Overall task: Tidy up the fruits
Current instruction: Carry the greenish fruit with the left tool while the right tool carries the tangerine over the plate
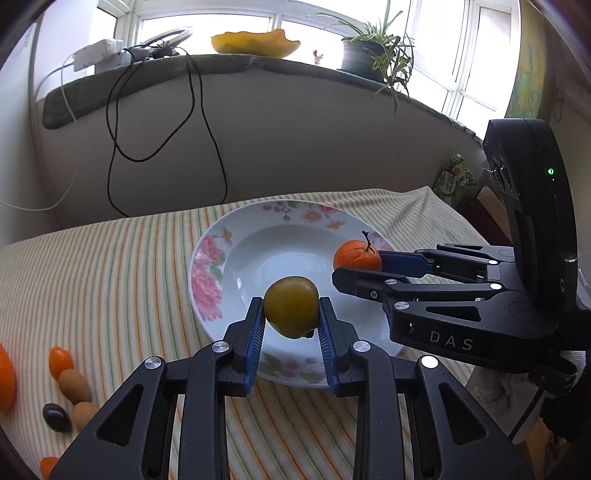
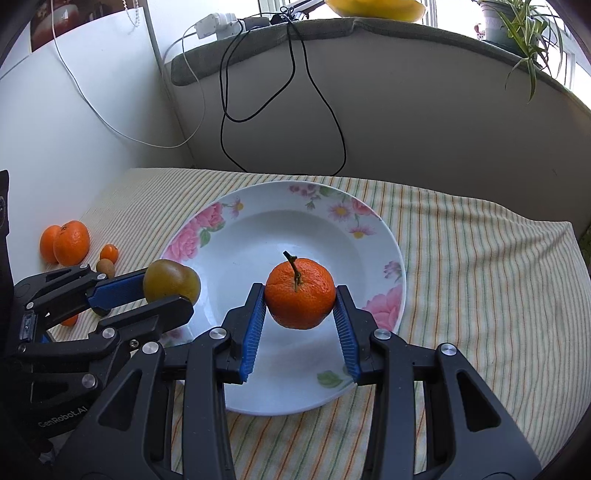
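A yellow-green fruit [image 1: 291,306] is clamped between the blue-padded jaws of the left gripper [image 1: 291,308] and held above the near part of a flowered white plate [image 1: 236,266]. A stemmed orange mandarin [image 2: 300,293] is clamped in the same way by the right gripper [image 2: 300,295], held over the right side of the plate's hollow. The two grippers are seen side by side above the plate, close together but apart. The plate is set on a striped cloth [image 2: 461,258] spread over the bench. More fruit is left on the cloth at the far left: two mandarins [image 2: 70,242] touching each other, a small orange fruit [image 2: 109,253] and a brown oval one [image 2: 105,266] just beside it. Behind the bench, black cables [image 2: 295,92] are hung from a grey-covered windowsill [image 2: 406,33], on which a potted plant [image 1: 365,55] is stood.
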### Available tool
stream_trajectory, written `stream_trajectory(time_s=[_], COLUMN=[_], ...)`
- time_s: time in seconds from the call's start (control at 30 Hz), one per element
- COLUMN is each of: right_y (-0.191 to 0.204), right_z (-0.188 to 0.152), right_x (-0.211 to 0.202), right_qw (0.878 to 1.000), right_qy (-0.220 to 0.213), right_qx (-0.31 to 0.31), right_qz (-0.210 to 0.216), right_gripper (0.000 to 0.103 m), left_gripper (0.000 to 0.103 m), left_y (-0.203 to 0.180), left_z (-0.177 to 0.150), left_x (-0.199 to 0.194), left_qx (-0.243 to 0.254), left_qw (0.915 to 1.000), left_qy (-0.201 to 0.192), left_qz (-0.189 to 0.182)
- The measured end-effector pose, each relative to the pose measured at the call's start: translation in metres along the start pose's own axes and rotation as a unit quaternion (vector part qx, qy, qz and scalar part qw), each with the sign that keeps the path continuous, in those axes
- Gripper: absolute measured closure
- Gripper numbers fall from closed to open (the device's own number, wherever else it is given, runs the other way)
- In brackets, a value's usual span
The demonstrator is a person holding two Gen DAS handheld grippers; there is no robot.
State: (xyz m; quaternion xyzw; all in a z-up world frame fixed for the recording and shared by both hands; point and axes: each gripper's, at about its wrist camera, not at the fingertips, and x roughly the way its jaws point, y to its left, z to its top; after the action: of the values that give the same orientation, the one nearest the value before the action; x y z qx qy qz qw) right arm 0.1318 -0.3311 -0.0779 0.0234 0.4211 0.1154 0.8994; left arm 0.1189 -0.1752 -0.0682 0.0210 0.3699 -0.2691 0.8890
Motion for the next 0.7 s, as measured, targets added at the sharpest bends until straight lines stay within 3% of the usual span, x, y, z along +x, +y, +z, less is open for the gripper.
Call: stream_trajectory(time_s=[0.7], right_y=[-0.011], right_z=[0.003], right_x=[0.006], right_qw=[1.0], right_qy=[0.011], right_qx=[0.006], right_qz=[0.008], right_gripper=[0.064], left_gripper=[0.074], left_y=[-0.007], left_z=[-0.002], left_x=[0.019], left_qx=[0.023], left_qw=[0.999], left_qy=[0.034], left_qz=[-0.017])
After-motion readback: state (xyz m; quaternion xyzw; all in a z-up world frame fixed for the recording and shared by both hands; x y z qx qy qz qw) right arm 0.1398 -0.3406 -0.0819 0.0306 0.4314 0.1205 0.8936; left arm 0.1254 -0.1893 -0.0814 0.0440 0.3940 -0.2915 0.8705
